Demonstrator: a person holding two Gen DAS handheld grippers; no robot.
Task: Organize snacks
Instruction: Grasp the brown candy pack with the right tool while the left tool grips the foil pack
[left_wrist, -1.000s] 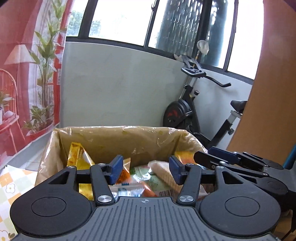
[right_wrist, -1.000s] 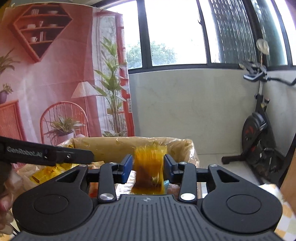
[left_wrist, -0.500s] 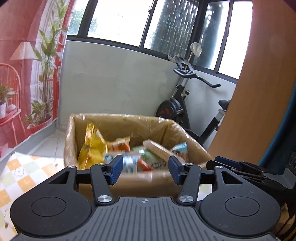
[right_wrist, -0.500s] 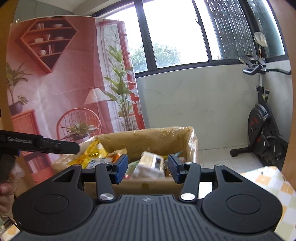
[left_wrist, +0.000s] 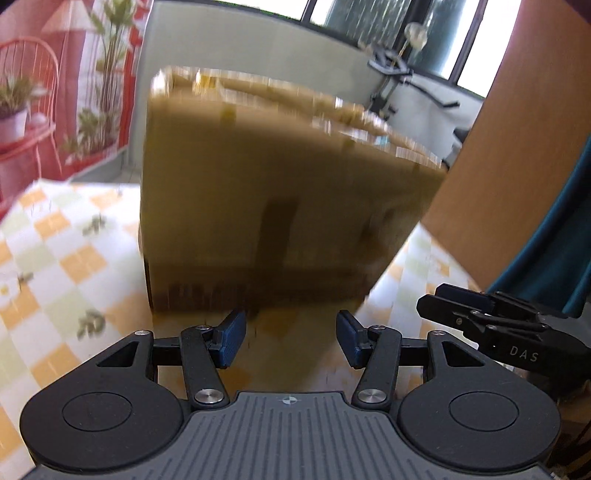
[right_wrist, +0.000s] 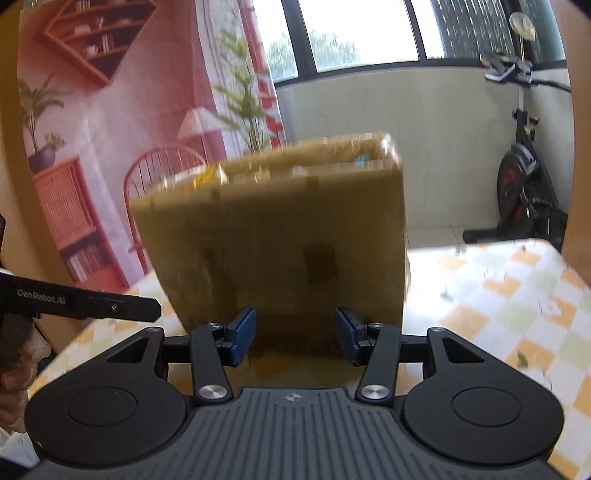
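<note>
The table, under a checked cloth, is bearing one big box that is standing upright, straight ahead of both grippers and just beyond their tips, its near wall facing them. Snacks are peeking over its rim at the far left — blurred, so I cannot tell which. The left gripper and the right gripper are sitting side by side, about equally near, the right's jaws having just been opening; both are standing apart, holding nothing.
</note>
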